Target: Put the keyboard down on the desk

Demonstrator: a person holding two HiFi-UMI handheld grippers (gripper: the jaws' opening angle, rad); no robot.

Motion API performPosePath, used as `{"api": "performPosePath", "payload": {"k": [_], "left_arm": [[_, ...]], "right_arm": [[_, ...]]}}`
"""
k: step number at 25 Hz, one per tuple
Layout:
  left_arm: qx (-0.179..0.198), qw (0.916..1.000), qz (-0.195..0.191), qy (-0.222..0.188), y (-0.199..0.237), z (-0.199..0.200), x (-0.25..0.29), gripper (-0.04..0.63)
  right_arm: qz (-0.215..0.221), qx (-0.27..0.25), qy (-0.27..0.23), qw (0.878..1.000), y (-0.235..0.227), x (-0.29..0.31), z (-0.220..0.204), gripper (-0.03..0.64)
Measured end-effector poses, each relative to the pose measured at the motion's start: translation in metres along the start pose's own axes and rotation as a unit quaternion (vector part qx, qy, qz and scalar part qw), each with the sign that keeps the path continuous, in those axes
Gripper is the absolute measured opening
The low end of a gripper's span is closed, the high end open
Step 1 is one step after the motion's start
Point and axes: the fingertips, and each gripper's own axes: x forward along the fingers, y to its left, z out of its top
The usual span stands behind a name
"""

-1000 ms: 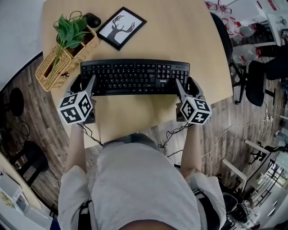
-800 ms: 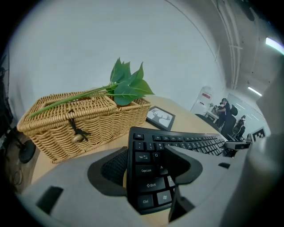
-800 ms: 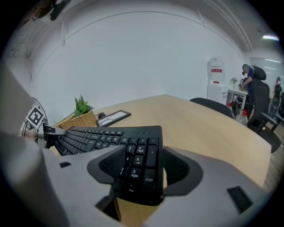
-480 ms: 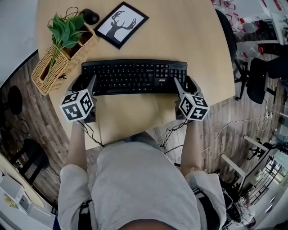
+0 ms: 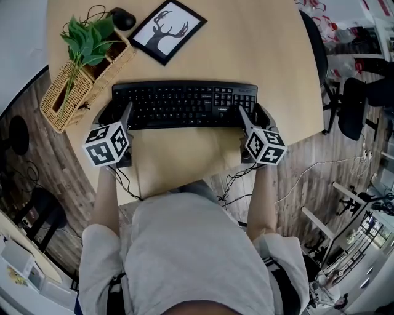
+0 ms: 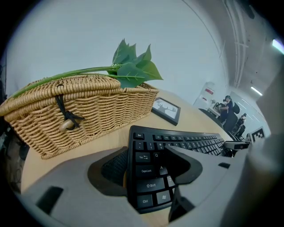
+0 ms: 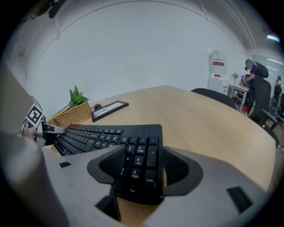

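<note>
A black keyboard (image 5: 184,104) lies level across the light wooden desk (image 5: 246,49), low over its top; I cannot tell whether it rests on it. My left gripper (image 5: 116,114) is shut on the keyboard's left end, one jaw outside the edge and one over the keys (image 6: 146,162). My right gripper (image 5: 253,115) is shut on the right end by the number pad (image 7: 142,166). In the left gripper view the keyboard (image 6: 186,142) runs away to the right. In the right gripper view the keyboard (image 7: 97,135) runs away to the left.
A wicker basket (image 5: 86,77) with a green plant (image 5: 89,40) stands just beyond the keyboard's left end. A framed deer picture (image 5: 166,31) and a black mouse (image 5: 122,18) lie farther back. Office chairs (image 5: 354,104) stand to the right of the desk.
The keyboard and both grippers have come slightly nearer to me relative to the picture frame. Both grips look unchanged.
</note>
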Motion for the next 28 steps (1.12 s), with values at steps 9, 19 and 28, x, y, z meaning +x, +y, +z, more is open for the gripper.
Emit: {"api": "performPosePath", "payload": {"k": [9,19,28], "left_arm": [[0.002,0.9999,-0.004,-0.012,0.0,-0.001,0.0,0.249],[0.05,0.9964,0.02,-0.066,-0.001,0.023,-0.027,0.174],[0.069,0.9848,0.036,-0.155,-0.019,0.045,-0.099,0.01]], "right_arm": [[0.002,0.009,-0.007,1.0,0.0,0.0,-0.002,0.258],[-0.041,-0.01,-0.041,0.998,0.0,-0.02,0.008,0.24],[-0.016,-0.049,-0.114,0.992,0.025,-0.075,0.039,0.012]]}}
